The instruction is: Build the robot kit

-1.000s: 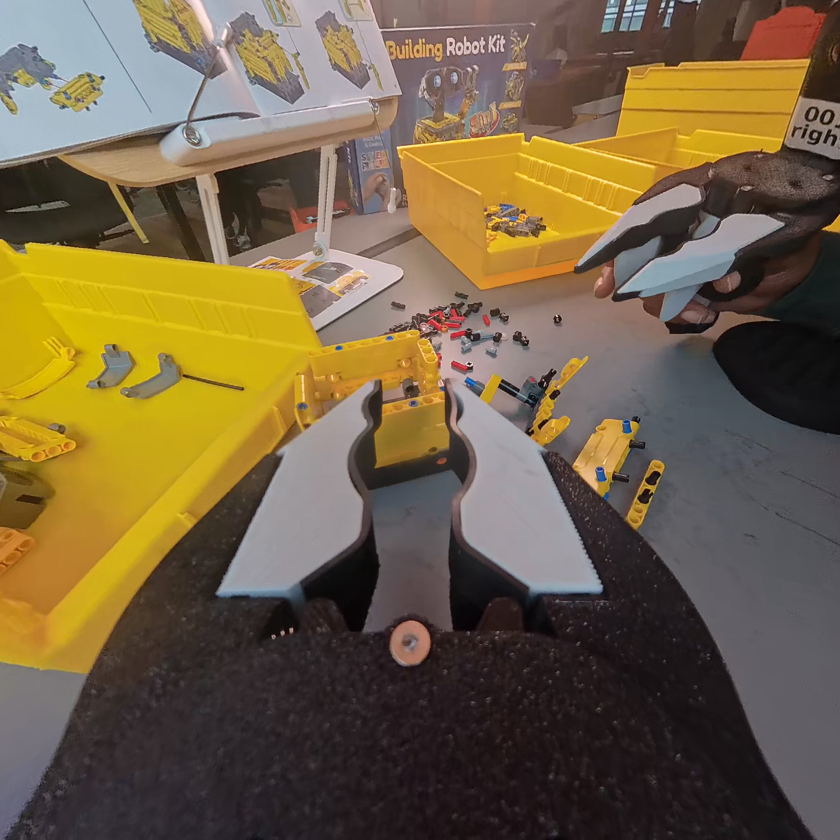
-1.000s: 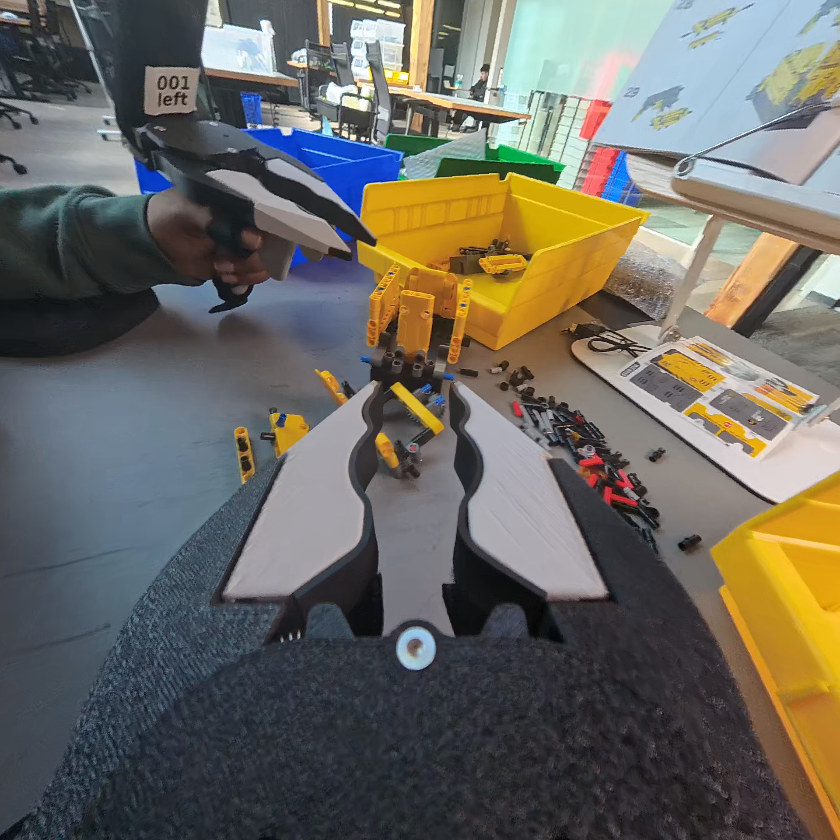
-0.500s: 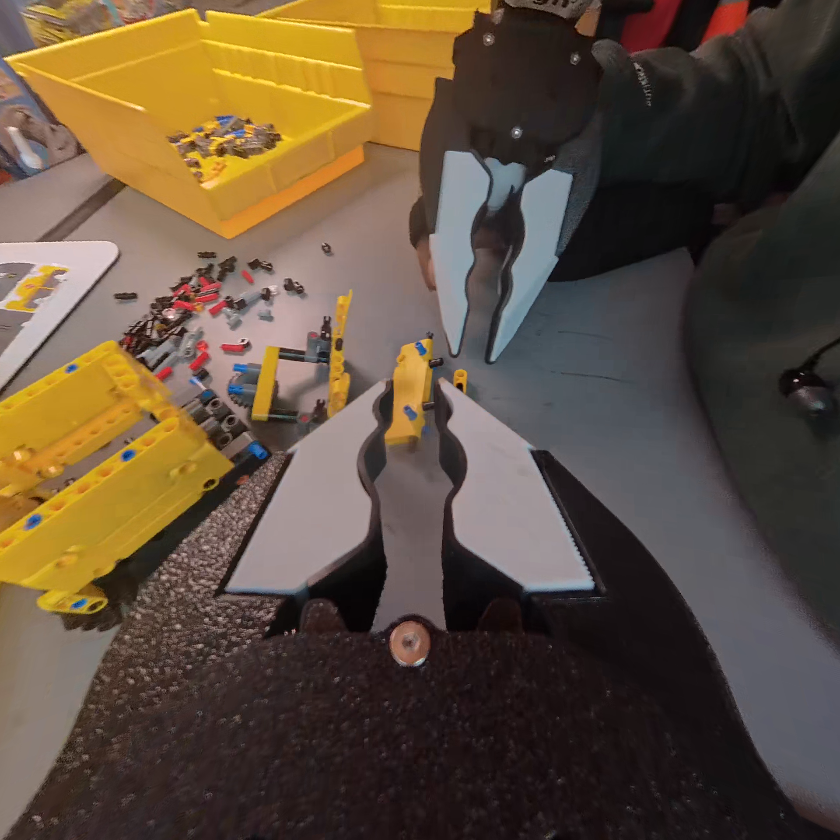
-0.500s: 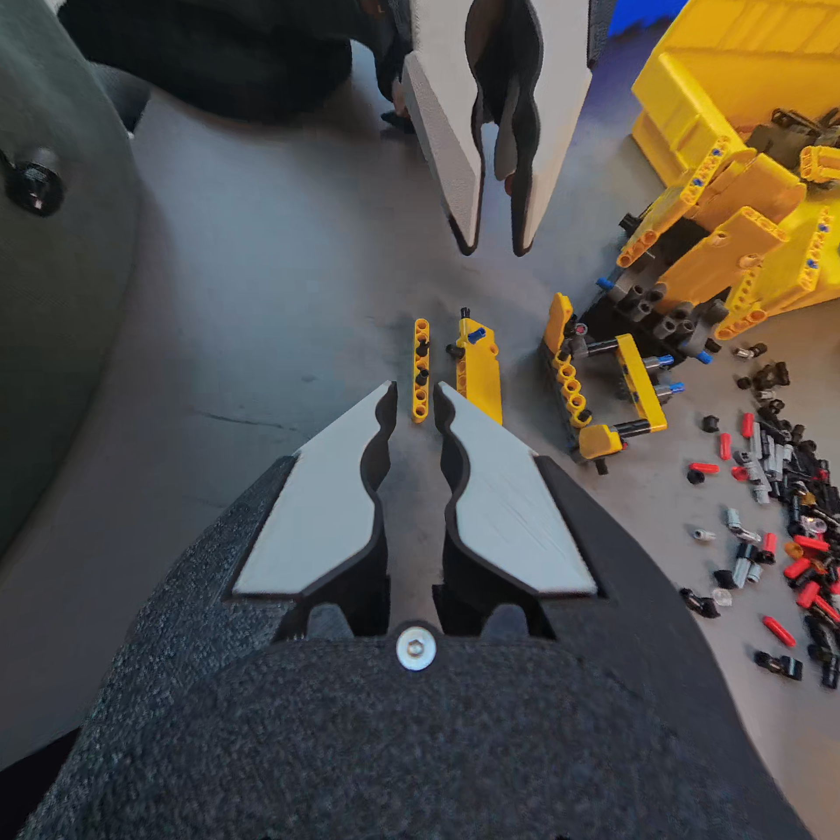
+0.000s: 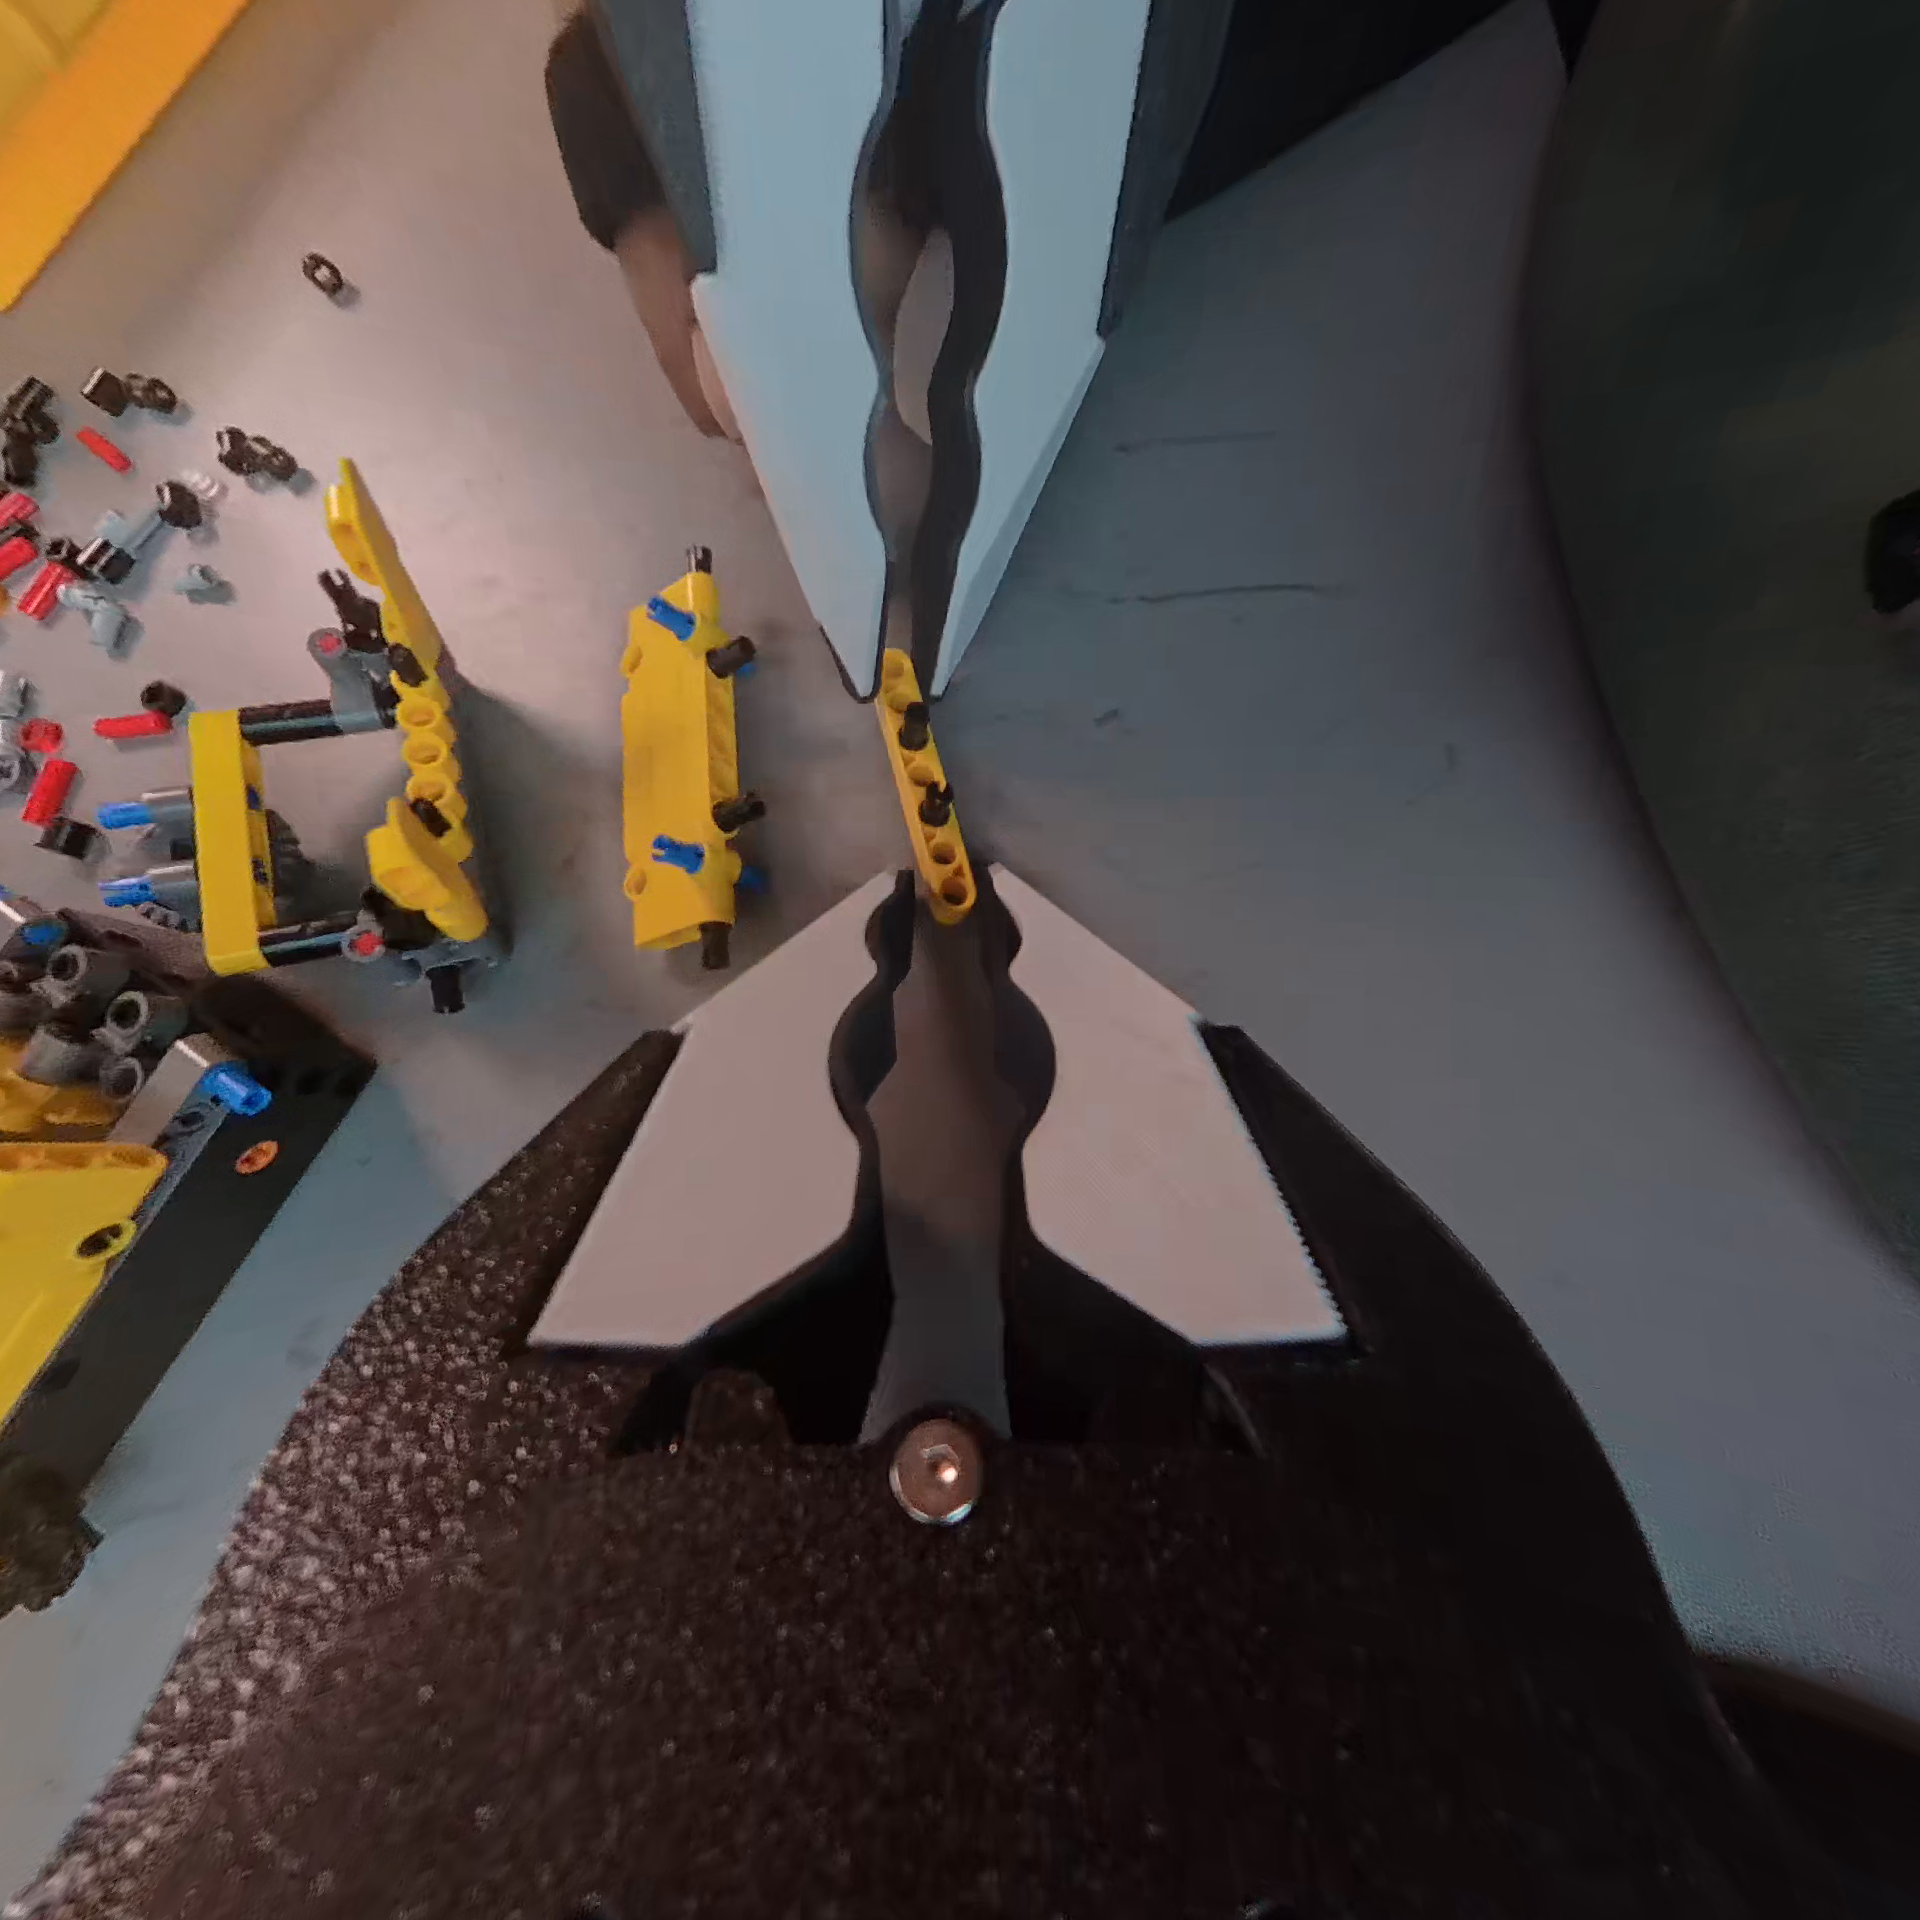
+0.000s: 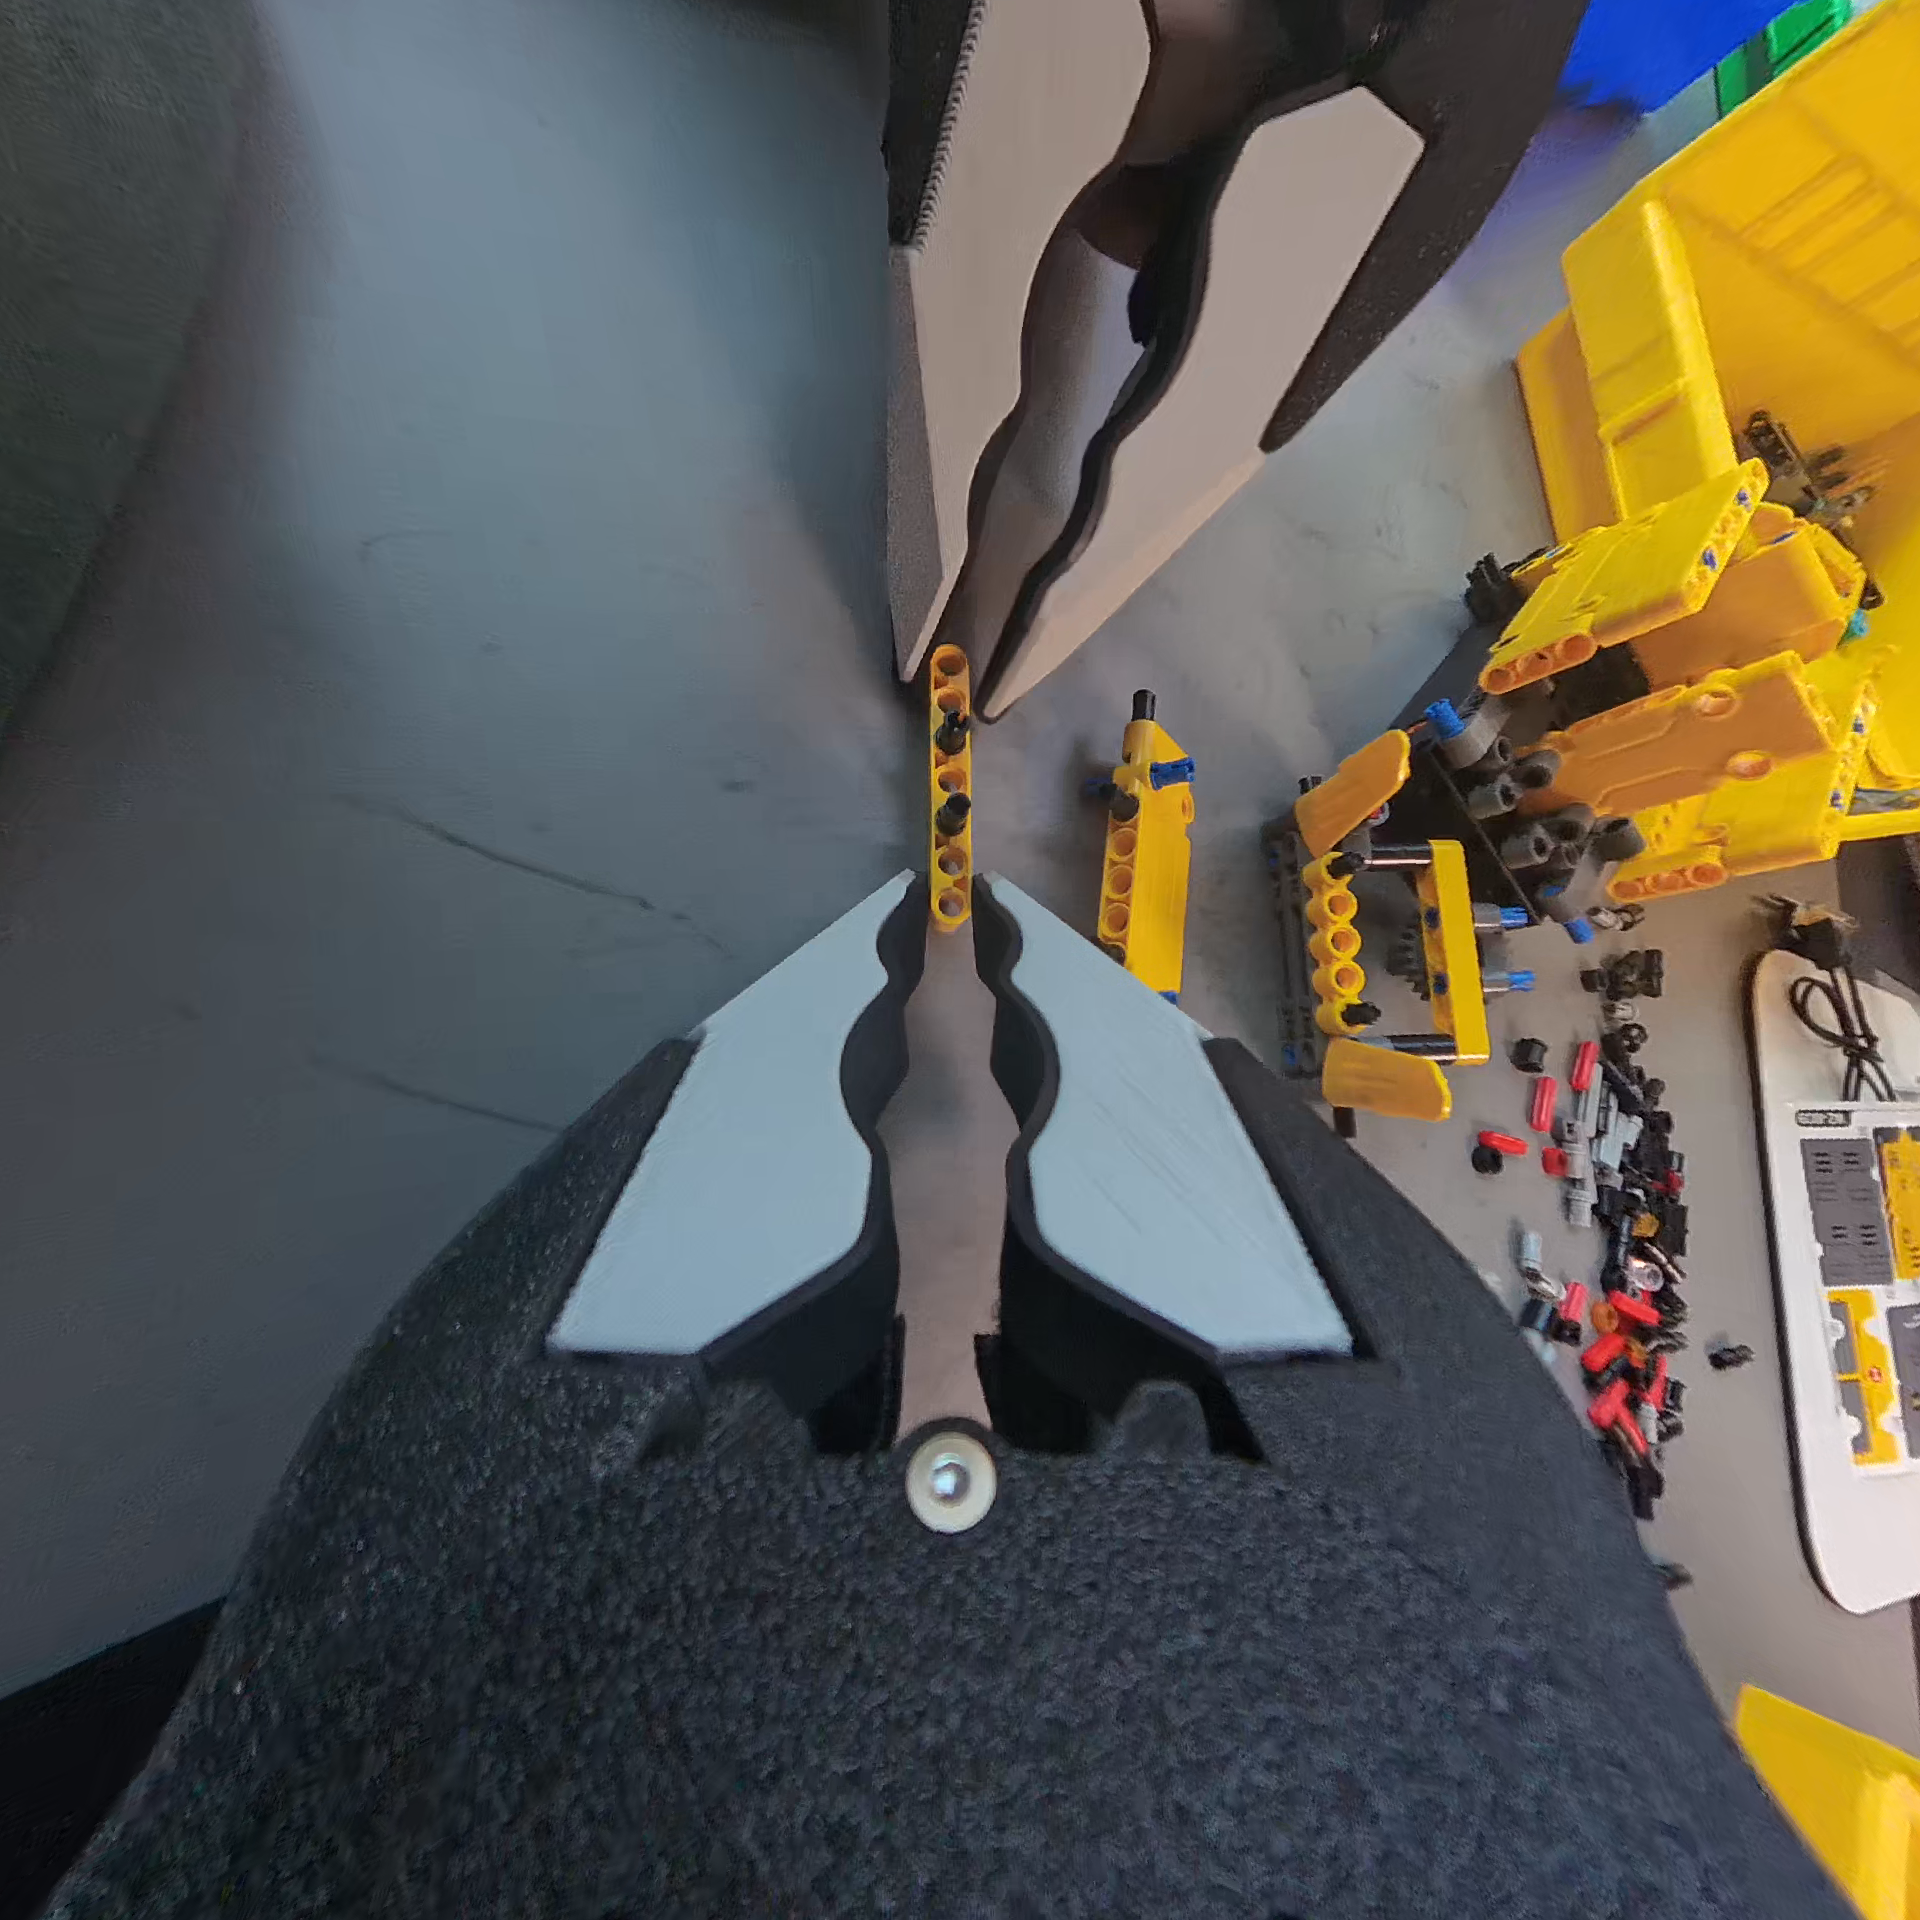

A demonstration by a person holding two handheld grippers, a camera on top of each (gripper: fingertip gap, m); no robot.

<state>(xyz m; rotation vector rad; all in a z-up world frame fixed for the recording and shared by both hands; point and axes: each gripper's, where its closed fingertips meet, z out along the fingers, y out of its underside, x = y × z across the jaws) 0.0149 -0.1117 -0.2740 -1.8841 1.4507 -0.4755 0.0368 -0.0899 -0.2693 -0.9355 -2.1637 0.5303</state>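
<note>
Lengthwise, thin yellow holed beam, black pins

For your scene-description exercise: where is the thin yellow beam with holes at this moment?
In both wrist views the thin yellow beam lies on the grey table, its ends between the left gripper and right gripper tips, beside the wider yellow block.

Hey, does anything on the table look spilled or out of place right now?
Small red, black and grey pins lie scattered loose on the table rather than in the yellow bin. Nothing looks damaged.
</note>
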